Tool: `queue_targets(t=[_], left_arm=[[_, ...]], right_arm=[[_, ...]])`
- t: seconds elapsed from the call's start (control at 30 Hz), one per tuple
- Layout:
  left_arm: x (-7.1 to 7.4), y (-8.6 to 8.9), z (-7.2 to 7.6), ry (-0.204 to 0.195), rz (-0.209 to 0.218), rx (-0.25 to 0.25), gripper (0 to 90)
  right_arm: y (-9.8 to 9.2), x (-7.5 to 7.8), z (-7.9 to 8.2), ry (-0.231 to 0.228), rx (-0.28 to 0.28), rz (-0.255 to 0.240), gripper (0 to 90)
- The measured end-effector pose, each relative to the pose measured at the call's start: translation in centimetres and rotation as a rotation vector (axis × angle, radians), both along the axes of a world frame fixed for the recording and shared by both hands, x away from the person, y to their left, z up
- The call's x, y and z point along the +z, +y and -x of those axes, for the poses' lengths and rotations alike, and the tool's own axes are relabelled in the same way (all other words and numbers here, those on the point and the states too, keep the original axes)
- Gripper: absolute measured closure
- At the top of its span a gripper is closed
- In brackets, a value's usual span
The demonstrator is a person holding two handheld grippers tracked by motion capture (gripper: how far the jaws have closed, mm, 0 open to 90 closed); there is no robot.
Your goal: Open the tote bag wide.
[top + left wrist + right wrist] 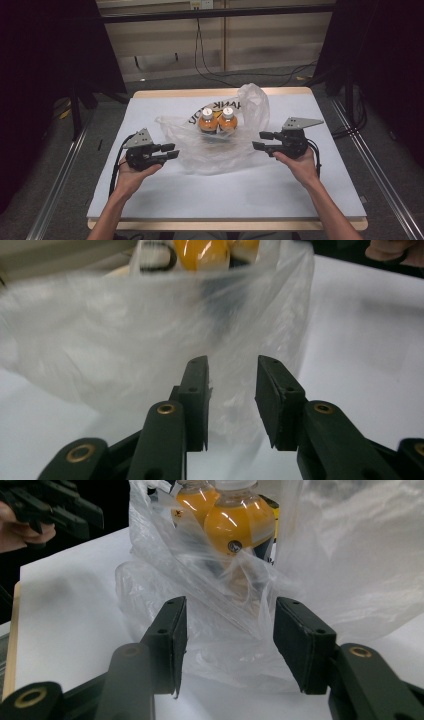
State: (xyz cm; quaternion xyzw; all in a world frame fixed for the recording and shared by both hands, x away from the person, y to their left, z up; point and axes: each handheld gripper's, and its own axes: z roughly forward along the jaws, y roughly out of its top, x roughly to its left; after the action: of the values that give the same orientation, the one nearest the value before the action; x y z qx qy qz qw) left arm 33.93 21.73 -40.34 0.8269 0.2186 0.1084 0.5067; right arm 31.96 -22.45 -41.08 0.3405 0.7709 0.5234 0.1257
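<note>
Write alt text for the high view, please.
Two orange-filled bottles stand inside a clear plastic bag on a white table. A person's hands hold the left gripper and right gripper at either side, jaws apart, pointing at the bag.

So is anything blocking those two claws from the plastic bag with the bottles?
Nothing visible. The left gripper and right gripper flank the clear plastic bag, both open, with bare table between them and the film.

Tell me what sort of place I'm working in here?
Probably a lab or recording workspace, not a home: a white-topped table fenced by metal rails, dark curtains at both sides, and loose cables on the floor behind.
</note>
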Motion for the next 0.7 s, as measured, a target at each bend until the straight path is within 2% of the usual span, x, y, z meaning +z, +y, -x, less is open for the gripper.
queue_targets(t=[0.03, 0.07, 0.2, 0.33, 0.4, 0.47, 0.57, 0.67, 0.7], left_arm=[[0.0, 0.0, 0.0, 0.000, 0.000, 0.000, 66.6], [0.8, -0.4, -0.3, -0.014, 0.004, 0.004, 67.0], [2.2, -1.9, -1.6, -0.035, 0.018, -0.025, 75.6], [2.8, -4.1, -3.6, -0.037, 0.016, -0.037, 81.1], [2.8, -5.1, -4.5, -0.045, -0.017, -0.044, 83.6], [2.7, -5.7, -5.4, -0.034, -0.012, -0.036, 84.7], [2.3, -6.3, -6.5, -0.014, -0.019, -0.033, 87.2], [1.5, -6.8, -7.2, 0.012, -0.050, -0.012, 89.1], [1.1, -7.0, -7.4, 0.019, -0.088, -0.002, 89.1]], right_arm=[[0.0, 0.0, 0.0, 0.000, 0.000, 0.000, 48.6], [-0.1, 0.7, -0.2, -0.009, 0.003, 0.003, 53.5], [0.7, 2.6, -1.3, -0.041, 0.031, 0.005, 69.5], [2.6, 3.9, -3.3, -0.047, 0.060, 0.052, 82.7], [3.6, 4.2, -4.4, -0.055, 0.062, 0.091, 87.3], [4.4, 4.5, -5.4, -0.048, 0.070, 0.103, 88.9], [5.0, 4.6, -6.9, -0.038, 0.050, 0.118, 90.0], [5.2, 4.3, -8.1, -0.020, 0.027, 0.120, 90.0], [5.2, 4.0, -8.4, -0.010, 0.023, 0.121, 90.0]])
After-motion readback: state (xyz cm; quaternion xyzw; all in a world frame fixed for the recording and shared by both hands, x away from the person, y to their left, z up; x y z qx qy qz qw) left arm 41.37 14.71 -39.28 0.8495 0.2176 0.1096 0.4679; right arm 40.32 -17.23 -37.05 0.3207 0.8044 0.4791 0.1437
